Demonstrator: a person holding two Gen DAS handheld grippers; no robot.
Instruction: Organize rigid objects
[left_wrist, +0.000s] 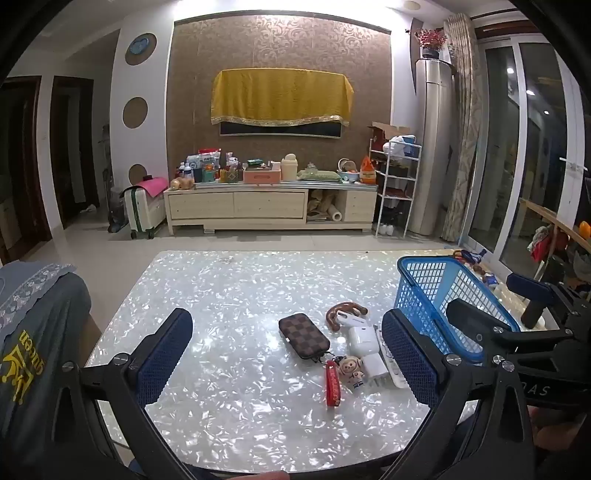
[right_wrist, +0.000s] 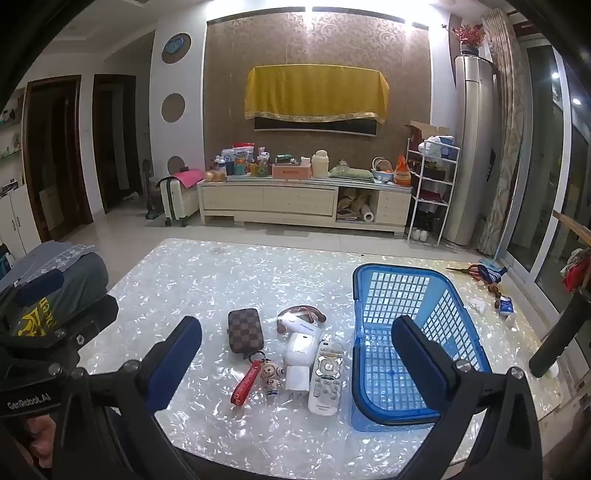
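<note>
Fingers of both the left gripper (left_wrist: 288, 356) and right gripper (right_wrist: 295, 360) are spread wide and empty above the tabletop (right_wrist: 207, 280), where the remote (right_wrist: 327, 373), charger (right_wrist: 298, 377) and checkered pouch (right_wrist: 245, 329) are packed so tightly left of the empty blue basket (right_wrist: 388, 271) that a neighbour could be nudged or caught when one is picked.

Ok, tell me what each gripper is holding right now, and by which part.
Nothing is held. The left gripper and the right gripper both stand open above the table, with nothing between their fingers.
</note>
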